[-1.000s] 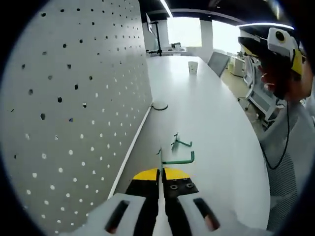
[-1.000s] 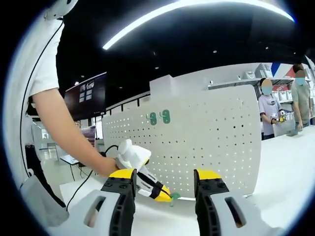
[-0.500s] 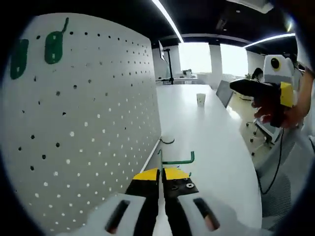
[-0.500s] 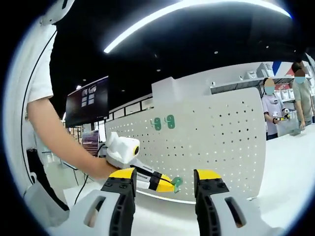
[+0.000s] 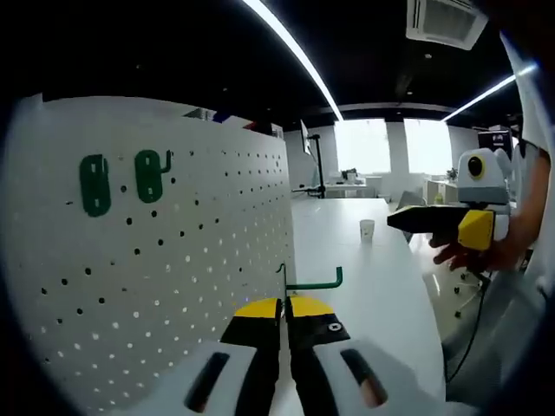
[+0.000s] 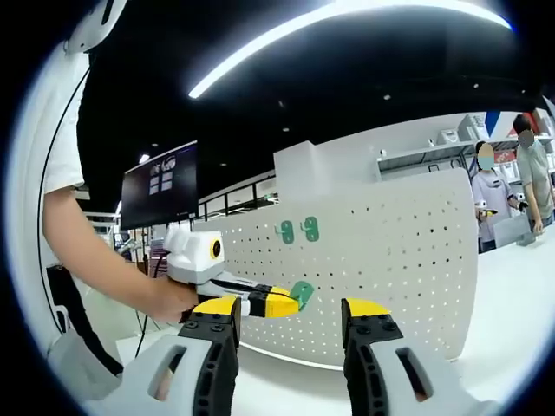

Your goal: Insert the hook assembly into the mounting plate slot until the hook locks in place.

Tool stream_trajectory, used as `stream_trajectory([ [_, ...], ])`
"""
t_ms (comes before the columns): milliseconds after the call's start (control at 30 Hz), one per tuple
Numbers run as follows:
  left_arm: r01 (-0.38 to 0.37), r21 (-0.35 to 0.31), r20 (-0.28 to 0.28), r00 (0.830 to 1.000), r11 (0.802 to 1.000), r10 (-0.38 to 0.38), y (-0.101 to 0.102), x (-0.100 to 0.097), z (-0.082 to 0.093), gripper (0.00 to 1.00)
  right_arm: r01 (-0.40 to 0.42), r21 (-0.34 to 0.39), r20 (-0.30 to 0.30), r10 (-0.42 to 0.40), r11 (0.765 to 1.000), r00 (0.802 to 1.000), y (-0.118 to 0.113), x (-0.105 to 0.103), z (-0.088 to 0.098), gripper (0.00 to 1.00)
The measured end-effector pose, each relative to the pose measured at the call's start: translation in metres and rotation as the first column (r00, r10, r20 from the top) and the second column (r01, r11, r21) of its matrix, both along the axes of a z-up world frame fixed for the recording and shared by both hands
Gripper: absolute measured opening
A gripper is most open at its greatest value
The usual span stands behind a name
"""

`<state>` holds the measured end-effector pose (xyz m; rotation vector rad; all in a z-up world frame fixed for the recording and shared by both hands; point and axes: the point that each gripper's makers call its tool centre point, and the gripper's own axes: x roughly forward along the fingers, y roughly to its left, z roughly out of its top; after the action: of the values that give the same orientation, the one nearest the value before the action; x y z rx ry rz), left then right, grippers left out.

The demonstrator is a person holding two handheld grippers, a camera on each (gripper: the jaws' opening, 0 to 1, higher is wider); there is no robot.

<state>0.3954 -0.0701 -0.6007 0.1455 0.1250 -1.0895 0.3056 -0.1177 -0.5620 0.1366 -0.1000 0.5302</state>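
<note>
Left gripper clamped on green hook, stem pointing rightward, away from pegboard just beside on the left. Right gripper wide open, empty, farther off.

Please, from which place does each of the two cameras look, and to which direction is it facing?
Left gripper view: rides the left gripper, shut on a green hook, looking along the pegboard face and the white table; the right gripper and a hand come in at the right.
Right gripper view: rides the open right gripper, facing the pegboard front; an arm holds the left gripper at the left.
Shared: the pegboard, its two green plates, the hook, each other's gripper.
</note>
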Motion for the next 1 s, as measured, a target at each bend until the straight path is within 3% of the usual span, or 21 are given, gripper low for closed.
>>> stream_trajectory([
  [400, -0.073, -0.182, 0.031, 0.996, 0.981, 0.08, 0.026, -0.017, 0.043, 0.02, -0.03, -0.012, 0.02, 0.03, 0.999, 0.999, 0.013, 0.0, 0.011, 0.45],
  [633, -0.089, -0.197, 0.042, 0.994, 0.976, 0.099, 0.032, -0.024, 0.045, 0.02, -0.049, -0.021, 0.024, 0.049, 0.999, 0.998, 0.02, -0.002, 0.013, 0.44],
  [833, -0.089, -0.202, 0.034, 0.995, 0.975, 0.098, 0.03, -0.025, 0.045, 0.02, -0.092, 0.211, -0.049, 0.104, 0.973, 0.993, 0.02, 0.0, 0.015, 0.4],
  [1000, -0.088, -0.203, 0.031, 0.995, 0.975, 0.097, 0.028, -0.029, 0.044, 0.02, -0.087, 0.205, -0.053, 0.1, 0.975, 0.994, 0.021, 0.002, 0.013, 0.39],
])
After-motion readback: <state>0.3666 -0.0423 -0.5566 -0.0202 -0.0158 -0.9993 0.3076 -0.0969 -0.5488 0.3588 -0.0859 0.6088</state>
